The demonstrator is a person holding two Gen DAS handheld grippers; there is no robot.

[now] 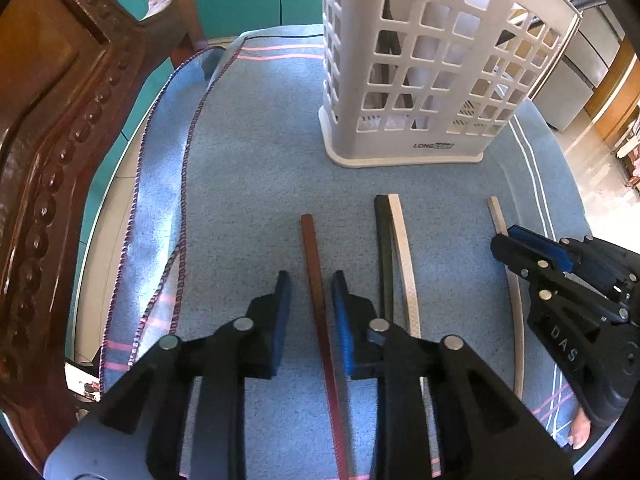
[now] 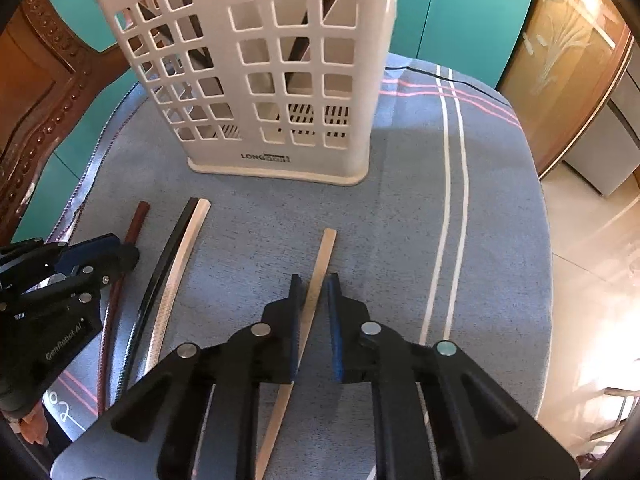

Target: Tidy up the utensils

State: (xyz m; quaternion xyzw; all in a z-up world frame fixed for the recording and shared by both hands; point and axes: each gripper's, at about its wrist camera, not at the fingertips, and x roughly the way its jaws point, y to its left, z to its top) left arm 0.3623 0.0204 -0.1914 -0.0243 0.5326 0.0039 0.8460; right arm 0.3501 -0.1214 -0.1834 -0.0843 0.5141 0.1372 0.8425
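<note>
A reddish-brown chopstick (image 1: 314, 264) lies on the blue cloth between the fingers of my left gripper (image 1: 311, 277), which is open, with a gap showing on each side of the stick. My right gripper (image 2: 314, 277) straddles a beige chopstick (image 2: 326, 248). The stick lies against its left pad and a gap shows on the other side, so it is open. A black chopstick (image 1: 384, 248) and a white patterned one (image 1: 404, 248) lie side by side between the two grippers. The white lattice utensil basket (image 1: 420, 80) stands upright behind them with several utensils inside.
A blue towel (image 1: 248, 160) covers the round table, with a folded flap along its left edge. A carved wooden chair (image 1: 48, 160) stands close on the left. Teal cabinets (image 2: 460, 12) are behind. The table edge and the tiled floor (image 2: 592, 240) are on the right.
</note>
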